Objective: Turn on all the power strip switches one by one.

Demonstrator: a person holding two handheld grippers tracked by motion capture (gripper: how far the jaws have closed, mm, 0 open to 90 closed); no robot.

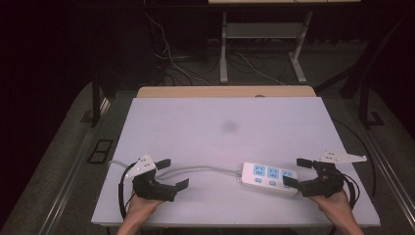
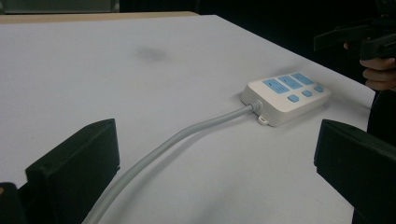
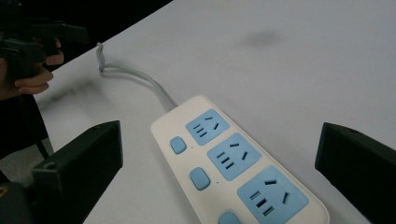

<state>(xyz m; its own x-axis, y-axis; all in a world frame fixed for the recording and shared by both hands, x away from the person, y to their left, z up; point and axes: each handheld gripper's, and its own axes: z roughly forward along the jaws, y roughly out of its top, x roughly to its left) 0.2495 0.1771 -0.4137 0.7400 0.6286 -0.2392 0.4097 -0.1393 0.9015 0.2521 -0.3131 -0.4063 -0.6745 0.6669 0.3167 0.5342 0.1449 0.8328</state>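
Now, tongs: left tongs (image 1: 173, 173) and right tongs (image 1: 297, 172) both spread, holding nothing.
Surface (image 1: 225, 122): white, far half bare.
Near edge: power strip (image 1: 268, 178), cord (image 1: 205, 169).

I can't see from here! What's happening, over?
Left gripper open, astride grey cable. Right gripper open at white plastic power strip with blue sockets. Nothing gripped. White table unobstructed.
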